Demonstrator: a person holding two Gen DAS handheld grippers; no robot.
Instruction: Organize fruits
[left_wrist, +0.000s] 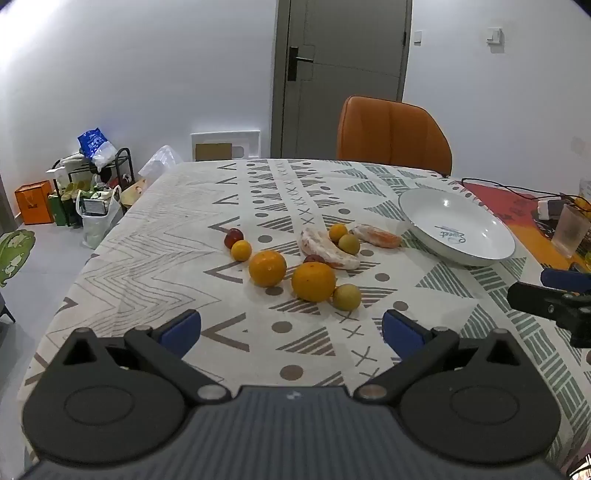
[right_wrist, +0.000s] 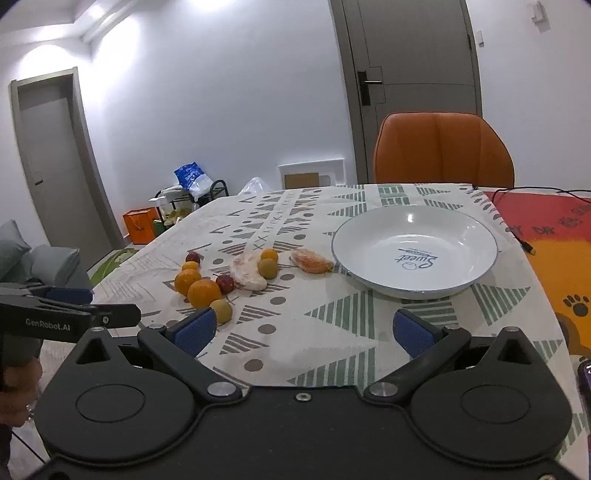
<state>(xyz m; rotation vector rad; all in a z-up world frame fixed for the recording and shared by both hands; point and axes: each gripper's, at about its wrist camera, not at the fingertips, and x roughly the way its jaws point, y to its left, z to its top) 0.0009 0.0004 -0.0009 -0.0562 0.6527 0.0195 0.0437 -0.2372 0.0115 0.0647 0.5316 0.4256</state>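
A cluster of fruit lies on the patterned tablecloth: two big oranges (left_wrist: 313, 281) (right_wrist: 204, 293), several small yellow and green round fruits (left_wrist: 346, 296), two dark red ones (left_wrist: 233, 237), and two peeled pale segments (left_wrist: 327, 249) (right_wrist: 311, 261). An empty white plate (left_wrist: 456, 232) (right_wrist: 414, 251) stands to their right. My left gripper (left_wrist: 291, 330) is open in front of the oranges, with nothing between its blue pads. My right gripper (right_wrist: 304, 330) is open too, short of the plate, holding nothing.
An orange chair (left_wrist: 393, 134) stands at the table's far side before a grey door. At the right lie a red-orange mat (right_wrist: 554, 236), cables and a plastic cup (left_wrist: 570, 230). Bags and a rack sit on the floor at the left (left_wrist: 88, 184).
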